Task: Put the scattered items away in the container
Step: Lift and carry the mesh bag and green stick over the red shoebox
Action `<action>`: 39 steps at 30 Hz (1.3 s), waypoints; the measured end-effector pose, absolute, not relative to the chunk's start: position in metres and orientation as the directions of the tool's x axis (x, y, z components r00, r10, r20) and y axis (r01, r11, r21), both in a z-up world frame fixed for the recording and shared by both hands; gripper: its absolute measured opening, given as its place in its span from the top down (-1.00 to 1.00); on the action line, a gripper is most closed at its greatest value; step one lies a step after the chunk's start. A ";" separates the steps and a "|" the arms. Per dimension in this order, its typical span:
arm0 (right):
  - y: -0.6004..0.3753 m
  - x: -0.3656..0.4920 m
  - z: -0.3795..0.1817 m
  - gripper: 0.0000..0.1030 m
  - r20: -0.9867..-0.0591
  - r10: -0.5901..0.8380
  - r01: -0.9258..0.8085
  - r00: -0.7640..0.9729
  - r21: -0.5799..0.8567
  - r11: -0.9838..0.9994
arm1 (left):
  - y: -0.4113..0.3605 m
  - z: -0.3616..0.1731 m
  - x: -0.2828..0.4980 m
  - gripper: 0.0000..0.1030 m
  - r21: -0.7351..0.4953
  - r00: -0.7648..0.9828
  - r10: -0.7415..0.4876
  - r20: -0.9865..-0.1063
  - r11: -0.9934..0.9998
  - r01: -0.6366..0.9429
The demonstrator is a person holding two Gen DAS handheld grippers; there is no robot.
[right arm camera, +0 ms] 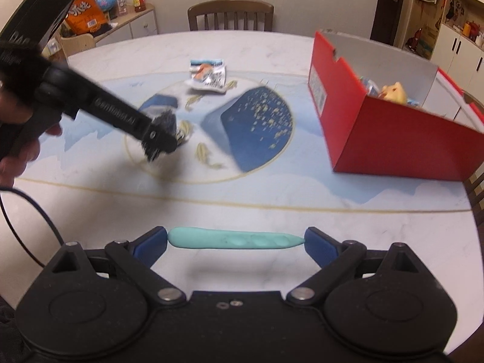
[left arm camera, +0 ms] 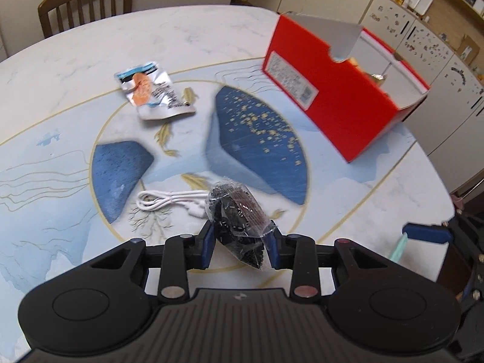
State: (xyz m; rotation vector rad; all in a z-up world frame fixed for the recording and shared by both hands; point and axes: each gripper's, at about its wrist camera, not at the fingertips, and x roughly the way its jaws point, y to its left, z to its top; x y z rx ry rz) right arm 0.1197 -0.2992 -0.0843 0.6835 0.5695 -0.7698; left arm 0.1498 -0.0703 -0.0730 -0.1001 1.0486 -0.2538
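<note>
Clear packet [left arm camera: 239,220] of black bits

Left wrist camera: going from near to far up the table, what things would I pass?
Black packet pinched in the left gripper → white cable → silver snack pouch → wooden chair. The red box stands off to the right.
</note>
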 end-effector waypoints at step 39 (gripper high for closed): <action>-0.409 -0.008 -0.031 -0.89 -0.589 -0.569 0.814 0.574 0.330 0.478 | -0.193 0.026 0.189 0.36 -0.207 0.563 -0.384 -0.732 0.912 0.353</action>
